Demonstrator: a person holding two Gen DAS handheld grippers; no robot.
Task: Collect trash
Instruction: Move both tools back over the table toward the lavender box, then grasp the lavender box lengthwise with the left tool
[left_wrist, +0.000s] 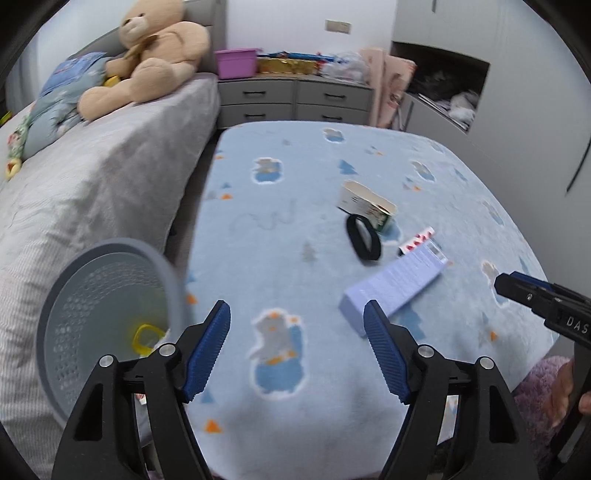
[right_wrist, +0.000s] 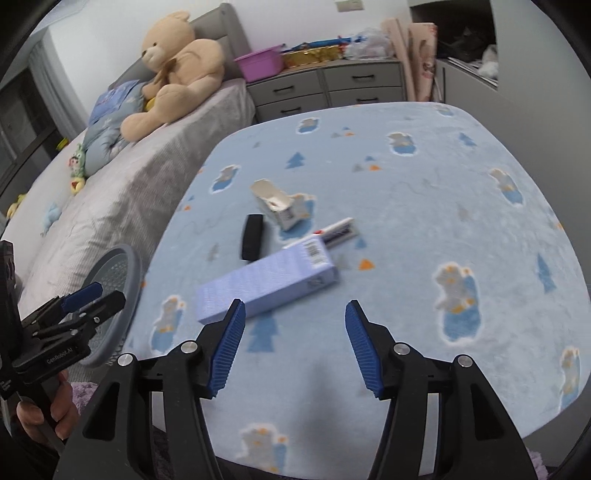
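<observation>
Now both grippers hover over a counter draped in a pale blue fleece blanket printed with bears and trees. Seen from its own camera, the left gripper has its jaws spread wide with nothing between them, and the right gripper likewise stands open and empty above the near part of the blanket. Ahead of the right gripper lies a long lavender box, flat on the blanket and angled; just beyond it sit a small red-and-white packet, a torn white carton and a black band, all close together. A grey perforated bin stands at the counter's left edge, against the grey bed, with a yellow ring in its bottom. A tan teddy bear sits on the bed.
</observation>
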